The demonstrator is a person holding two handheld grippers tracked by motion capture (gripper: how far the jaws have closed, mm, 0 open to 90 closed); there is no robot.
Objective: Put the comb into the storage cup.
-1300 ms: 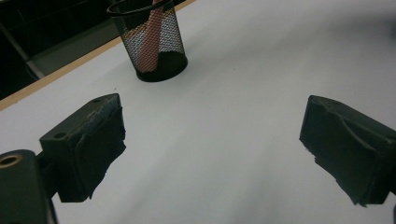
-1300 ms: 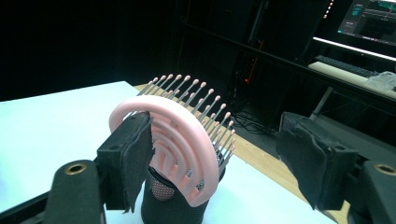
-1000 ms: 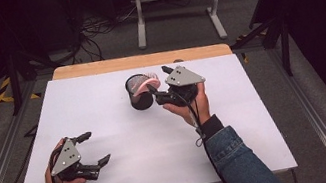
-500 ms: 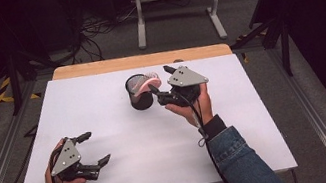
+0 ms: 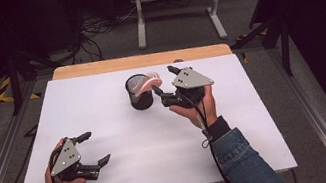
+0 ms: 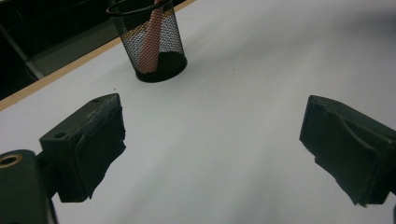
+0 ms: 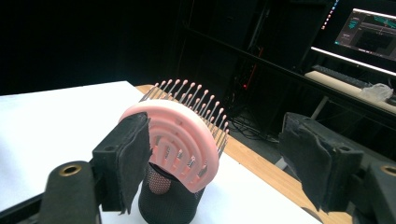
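Now pink brush (image 7: 180,135) in mesh cup (image 5: 140,98), w/ right tool (image 7: 215,154) released, one pad (image 7: 133,156) beside brush head.

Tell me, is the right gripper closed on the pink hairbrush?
No, the right gripper has its jaws wide apart, and the pink hairbrush stands by itself in the black mesh cup.

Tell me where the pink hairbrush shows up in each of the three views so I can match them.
High view: the pink hairbrush sits upper centre, head leaning out of the black mesh cup, just left of the right gripper.
Left gripper view: top left, its pink handle seen through the mesh.
Right gripper view: centre, the bristled head above the cup, close to the left-hand jaw, jaws open.
Shared landmark: the mesh cup.
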